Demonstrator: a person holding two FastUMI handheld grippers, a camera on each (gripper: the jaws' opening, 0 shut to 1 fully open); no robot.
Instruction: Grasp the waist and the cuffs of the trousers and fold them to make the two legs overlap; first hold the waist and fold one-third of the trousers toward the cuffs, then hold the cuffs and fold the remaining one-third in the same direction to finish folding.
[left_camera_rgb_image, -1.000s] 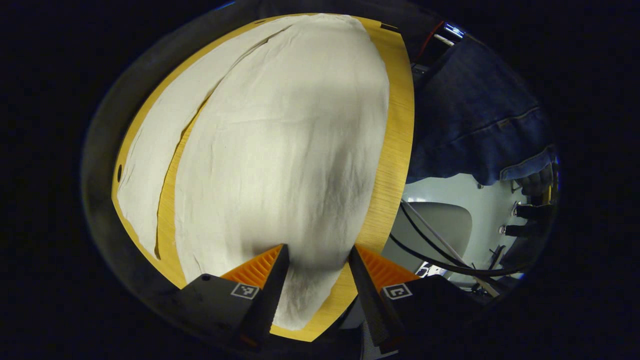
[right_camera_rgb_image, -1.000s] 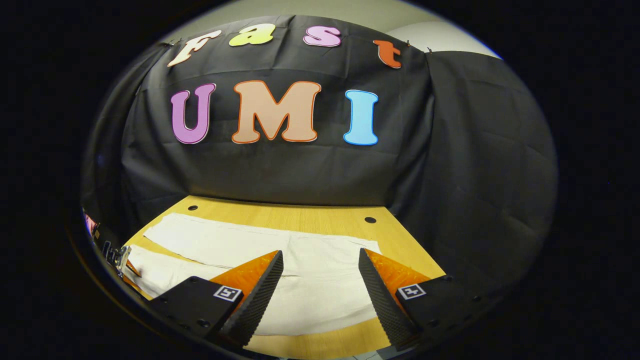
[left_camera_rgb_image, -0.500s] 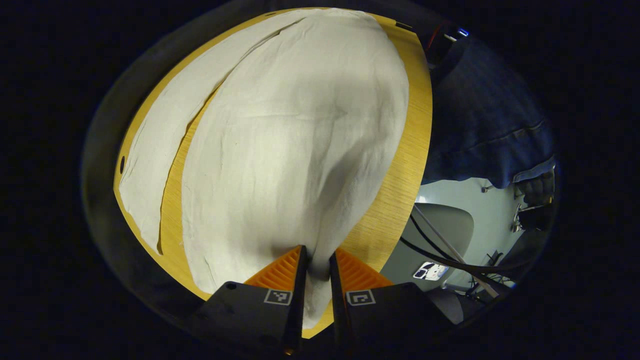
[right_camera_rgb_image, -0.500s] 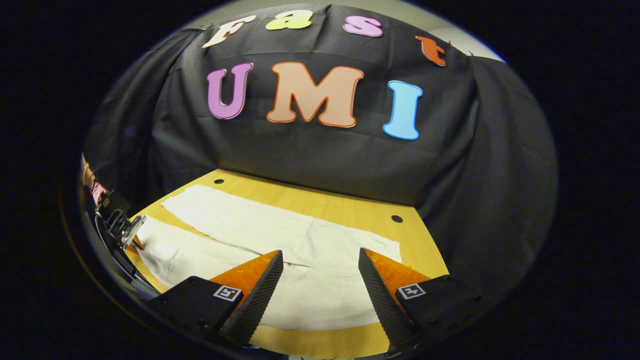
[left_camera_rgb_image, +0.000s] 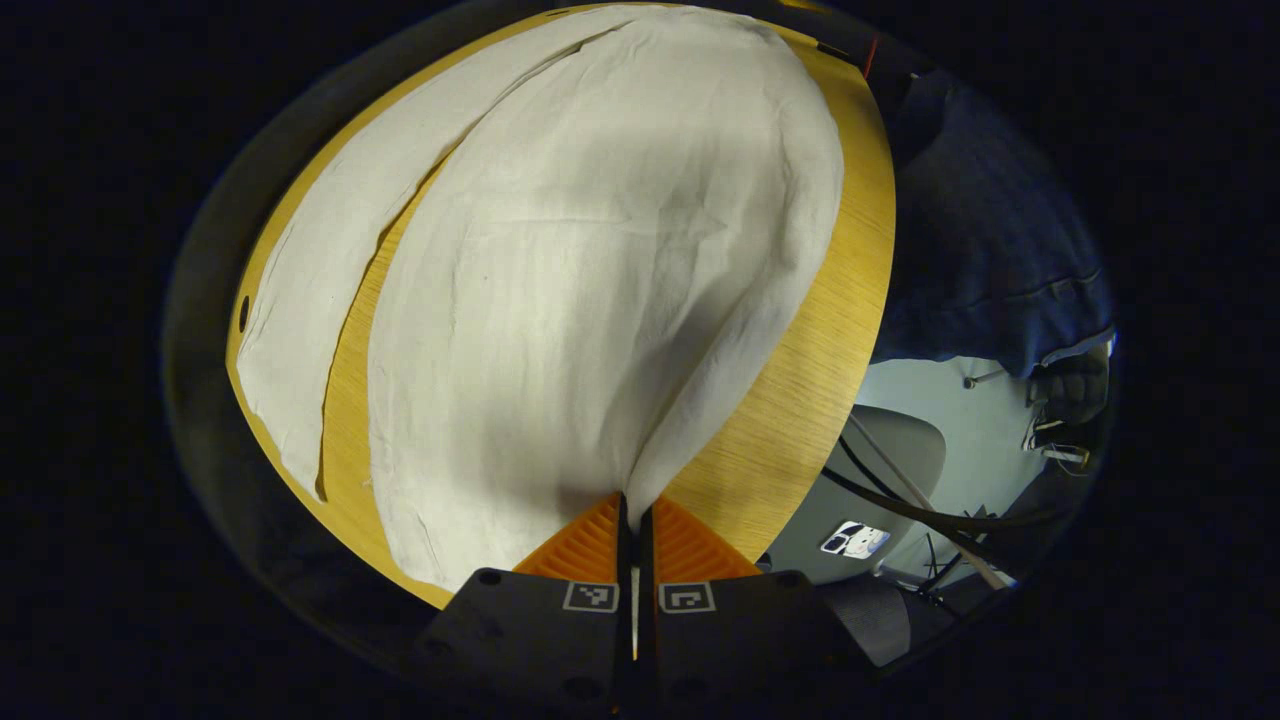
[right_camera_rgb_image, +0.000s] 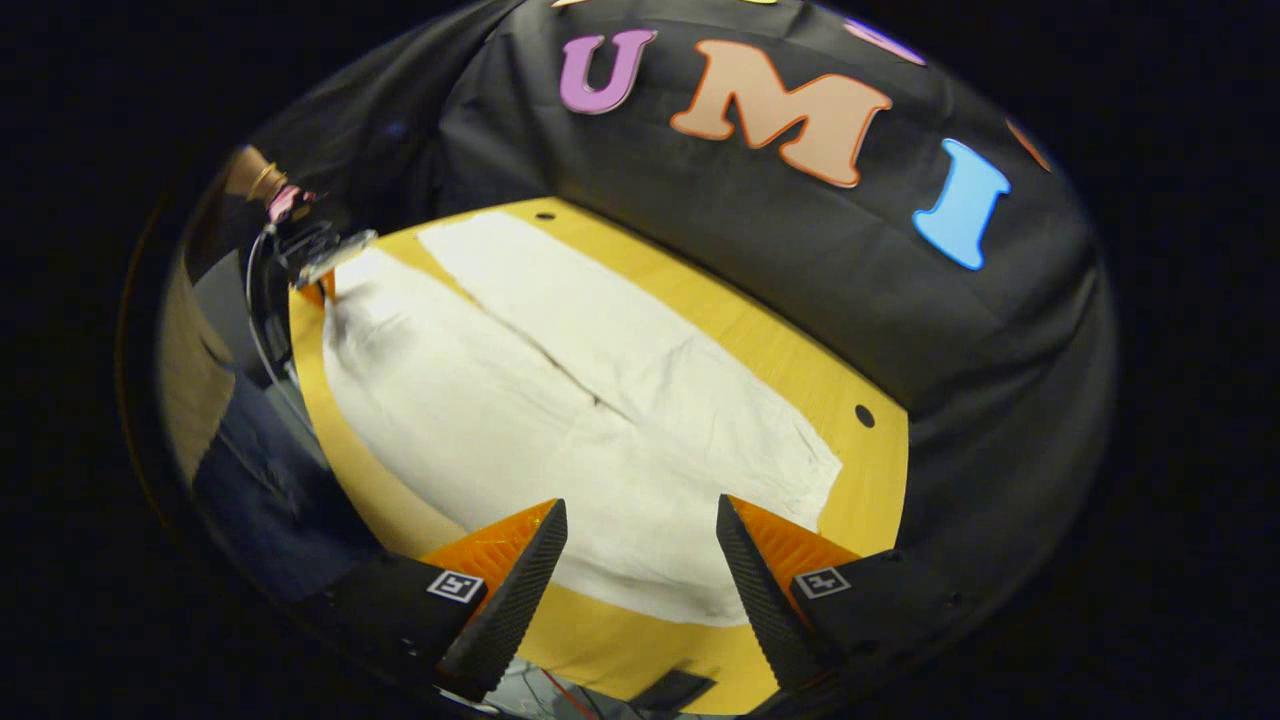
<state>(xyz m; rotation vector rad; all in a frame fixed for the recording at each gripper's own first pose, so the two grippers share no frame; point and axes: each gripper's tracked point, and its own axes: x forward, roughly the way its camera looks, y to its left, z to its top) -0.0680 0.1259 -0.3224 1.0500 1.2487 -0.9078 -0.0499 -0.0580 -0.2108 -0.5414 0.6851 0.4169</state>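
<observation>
Cream trousers (left_camera_rgb_image: 600, 280) lie flat on the wooden table (left_camera_rgb_image: 810, 380), their two legs side by side with a narrow gap between them. In the left gripper view my left gripper (left_camera_rgb_image: 632, 505) is shut on the cuff edge of the nearer leg, and the cloth puckers up into its closed fingers. The right gripper view has my right gripper (right_camera_rgb_image: 638, 505) open above the waist end of the trousers (right_camera_rgb_image: 560, 400), its fingers apart and nothing between them. Far off at the cuff end the left gripper (right_camera_rgb_image: 325, 255) sits on the cloth.
A person's blue denim sleeve (left_camera_rgb_image: 980, 250) and hand (left_camera_rgb_image: 1070, 385) are beside the table's right edge. Cables (left_camera_rgb_image: 930, 515) run over the floor below. The black cloth wall (right_camera_rgb_image: 800, 260) stands close behind the table (right_camera_rgb_image: 770, 335), which has small holes (right_camera_rgb_image: 864, 415).
My left gripper closed from wide open onto the cuff of the nearer leg. My right gripper, still open, tilted down and moved over the waist end.
</observation>
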